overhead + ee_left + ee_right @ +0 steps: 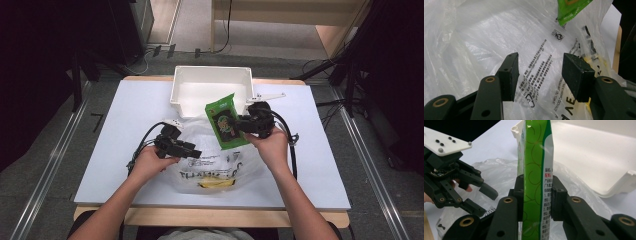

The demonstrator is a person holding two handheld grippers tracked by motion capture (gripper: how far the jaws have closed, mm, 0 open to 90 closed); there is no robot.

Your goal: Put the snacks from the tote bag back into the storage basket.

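1. Clamping the green snack packet (pixel 227 122) edge-on between both pads: right gripper (pixel 243 125), held up in front of the white plastic bin (pixel 186 85) and above the far edge of the clear plastic bag (pixel 220 167).
2. Standing apart with nothing pinched: jaws of the left gripper (pixel 196 152), hovering over the near left part of the bag (printed film showing between them, pads not pressing on it).
3. Showing from the high view: the whole white table (pixel 125 130), both hands, the bin empty at the far edge, and a yellow item (pixel 216 184) lying inside the bag near the person.
4. Showing close up in the right gripper view: packet (pixel 535 175) upright and seen edge-on, small print down its side, pads (pixel 556 197) pressing it from both sides, left gripper (pixel 482 201) farther off with spread jaws, bin (pixel 599 157) behind.
5. Showing in the left gripper view: crumpled bag (pixel 486 37) with black lettering, a corner of the green packet (pixel 570 10) hanging at the top, own gripper (pixel 540 72) wide (yellow item (pixel 591 60) glimpsed through the film).
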